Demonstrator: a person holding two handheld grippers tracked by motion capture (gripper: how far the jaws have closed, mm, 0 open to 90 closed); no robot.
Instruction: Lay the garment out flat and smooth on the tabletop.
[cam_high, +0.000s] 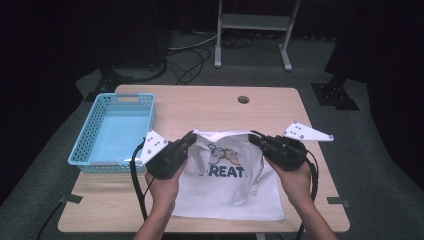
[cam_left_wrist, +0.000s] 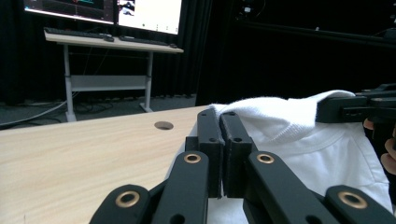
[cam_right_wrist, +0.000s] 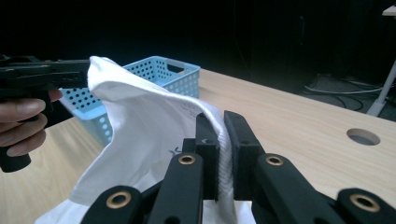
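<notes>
White cotton T-shirt (cam_high: 230, 185), printed with a cartoon and blue letters, lies on the wooden bench (cam_high: 200, 107) with its collar edge lifted between the two tools, the body spread back toward the person. Left tool (cam_high: 189, 138) is clenched on the collar's left end, and the right tool (cam_high: 256, 138) is clamped on the ribbed collar at its right end, the fabric arching between them. Beyond the left tool's outer side sits a light blue perforated basket (cam_high: 85, 137) on the bench.

Bare table (cam_high: 210, 107) beyond shirt (cam_high: 230, 190), room to pass; basket (cam_high: 112, 131) blocks left, just beside left gripper (cam_high: 190, 136).
</notes>
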